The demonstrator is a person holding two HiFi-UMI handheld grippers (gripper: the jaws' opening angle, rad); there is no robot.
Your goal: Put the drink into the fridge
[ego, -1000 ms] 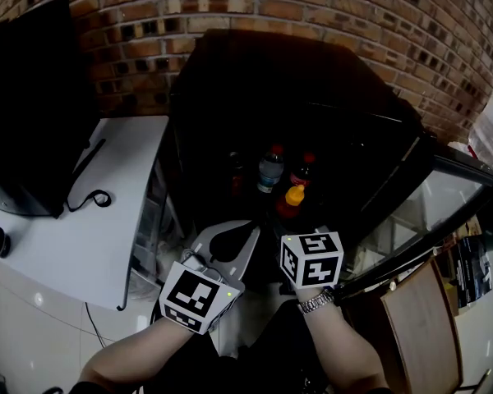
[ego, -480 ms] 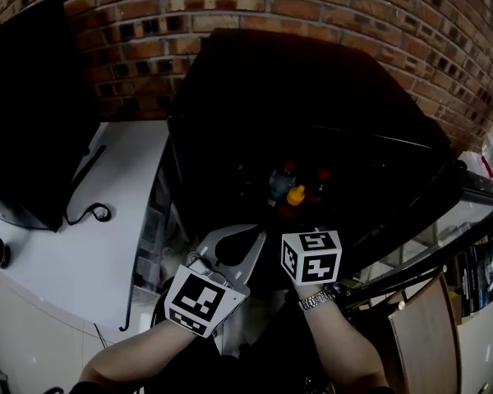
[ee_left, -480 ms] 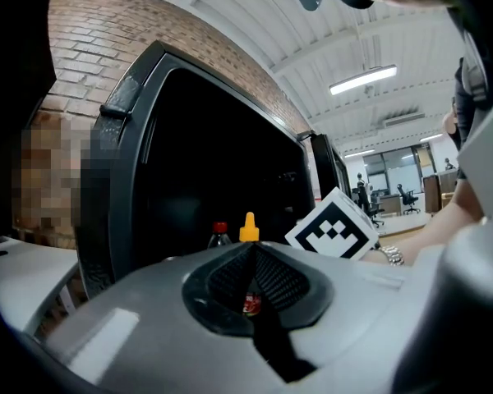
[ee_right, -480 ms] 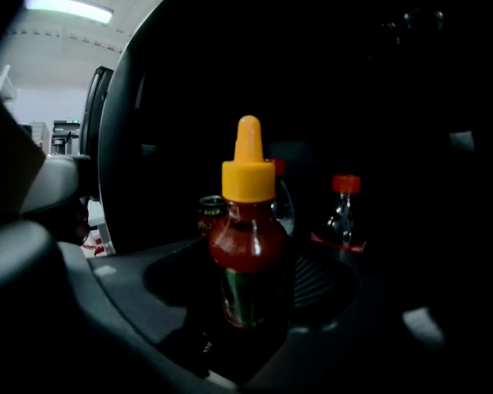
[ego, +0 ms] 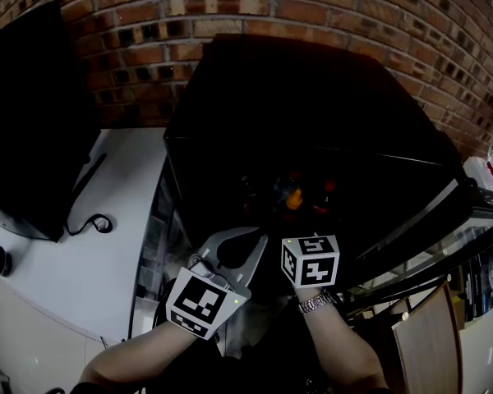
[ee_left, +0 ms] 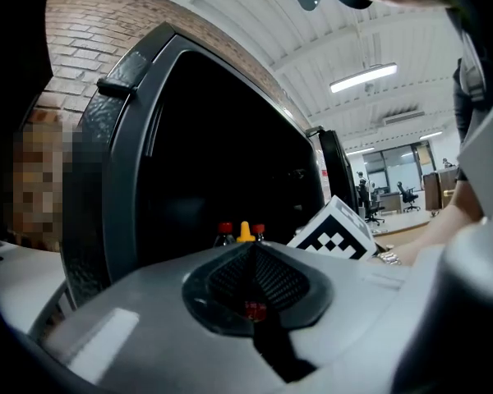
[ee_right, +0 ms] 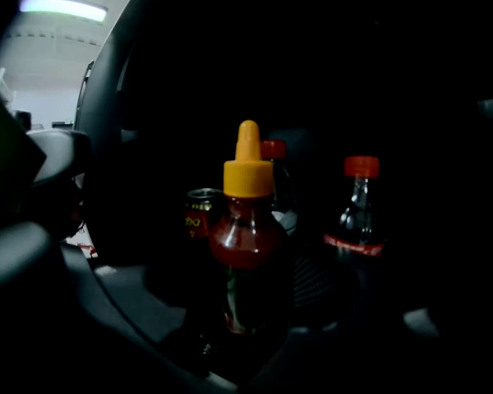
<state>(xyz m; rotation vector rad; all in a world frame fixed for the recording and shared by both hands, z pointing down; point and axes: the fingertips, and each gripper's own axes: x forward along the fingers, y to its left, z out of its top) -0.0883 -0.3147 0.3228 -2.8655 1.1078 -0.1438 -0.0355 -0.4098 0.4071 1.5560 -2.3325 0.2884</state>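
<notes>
My right tool (ee_right: 251,306) grips the drink (ee_right: 248,220) in the opening of the fridge (ego: 312,97), in front of two bottles (ee_right: 360,212) and a can (ee_right: 202,213). My left tool (ee_left: 248,251) is closed, empty.

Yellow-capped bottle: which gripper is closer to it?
Right. The right gripper has the bottle between its jaws. The left gripper is apart from it, to the bottle's lower left in the head view, jaws together on nothing.

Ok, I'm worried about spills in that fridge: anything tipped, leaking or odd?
Nothing stands out. The yellow-capped bottle in the right tool is upright; the can and the red-capped bottle right of it stand upright too. No spill shows, though the fridge is dark.
</notes>
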